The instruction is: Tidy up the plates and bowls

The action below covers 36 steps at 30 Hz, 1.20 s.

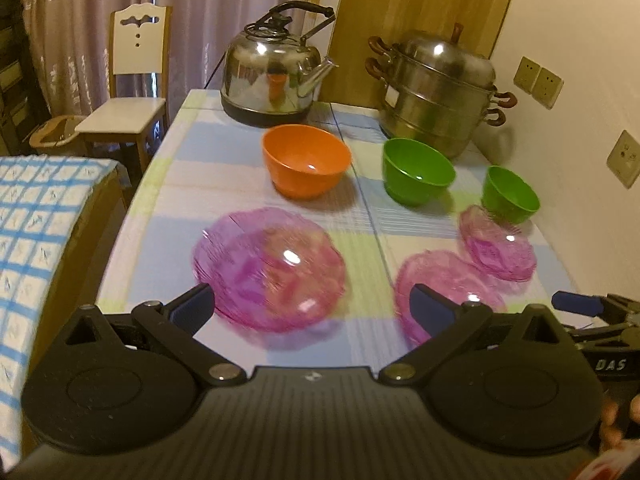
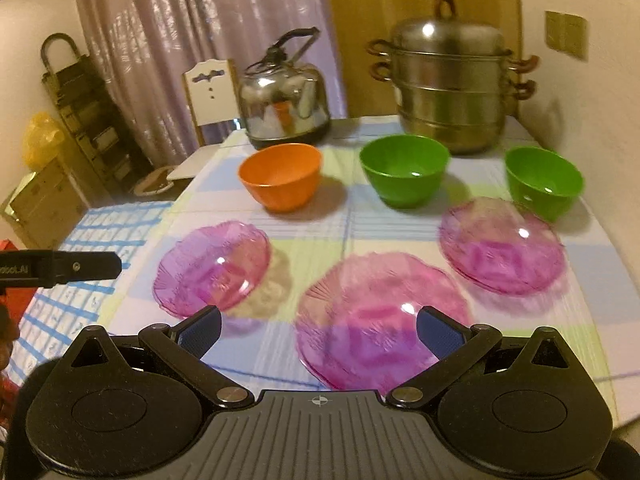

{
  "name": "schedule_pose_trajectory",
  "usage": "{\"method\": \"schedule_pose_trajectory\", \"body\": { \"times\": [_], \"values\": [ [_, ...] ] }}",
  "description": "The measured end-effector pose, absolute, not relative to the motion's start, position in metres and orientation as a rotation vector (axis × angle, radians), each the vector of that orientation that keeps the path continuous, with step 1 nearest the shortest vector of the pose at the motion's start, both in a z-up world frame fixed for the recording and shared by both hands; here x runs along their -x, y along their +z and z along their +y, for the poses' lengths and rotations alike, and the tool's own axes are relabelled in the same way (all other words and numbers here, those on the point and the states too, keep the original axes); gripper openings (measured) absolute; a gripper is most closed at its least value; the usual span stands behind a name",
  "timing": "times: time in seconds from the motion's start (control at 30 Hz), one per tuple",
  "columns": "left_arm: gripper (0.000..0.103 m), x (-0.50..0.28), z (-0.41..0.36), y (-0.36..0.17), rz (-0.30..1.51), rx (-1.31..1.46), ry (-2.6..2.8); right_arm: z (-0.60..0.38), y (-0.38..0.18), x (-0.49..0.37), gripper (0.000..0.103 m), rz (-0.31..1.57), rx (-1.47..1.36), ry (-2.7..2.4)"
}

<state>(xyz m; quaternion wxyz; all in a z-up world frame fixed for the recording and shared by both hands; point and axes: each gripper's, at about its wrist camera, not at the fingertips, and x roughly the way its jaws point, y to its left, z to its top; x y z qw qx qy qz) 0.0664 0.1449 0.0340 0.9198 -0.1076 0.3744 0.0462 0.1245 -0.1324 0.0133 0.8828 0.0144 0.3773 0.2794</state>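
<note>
Both grippers, left gripper (image 1: 312, 306) and right gripper (image 2: 319, 330), are hovering with fingers spread and empty before three pink plates (image 2: 382, 316), nearer than the orange bowl (image 2: 280, 176); grasping a rim squarely seems best.

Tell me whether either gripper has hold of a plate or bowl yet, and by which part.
Nothing is held. The left gripper and right gripper are both open, with the pink plates lying on the table beyond their fingertips.

Three plates (image 2: 382, 316), three bowls (image 2: 404, 174)
</note>
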Motion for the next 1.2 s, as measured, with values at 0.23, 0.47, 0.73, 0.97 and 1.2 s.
{"method": "schedule_pose_trajectory", "body": {
  "times": [0.23, 0.47, 0.73, 0.97, 1.2],
  "values": [
    [0.098, -0.096, 0.196, 0.017, 0.824, 0.208, 0.076, -0.092, 0.005, -0.156, 0.102, 0.835, -0.088, 0.621],
    [0.095, -0.121, 0.233, -0.016, 0.879, 0.203, 0.084, -0.057, -0.011, -0.179, 0.102, 0.829, -0.085, 0.634],
    [0.090, -0.146, 0.257, -0.050, 0.918, 0.214, 0.086, -0.017, -0.043, -0.205, 0.076, 0.854, -0.082, 0.655],
    [0.079, -0.163, 0.264, -0.069, 0.937, 0.205, 0.080, 0.001, -0.071, -0.224, 0.057, 0.904, -0.081, 0.634],
    [0.056, -0.177, 0.269, -0.084, 0.967, 0.201, 0.080, 0.010, -0.087, -0.238, 0.049, 0.951, -0.066, 0.620]
  ]
}}
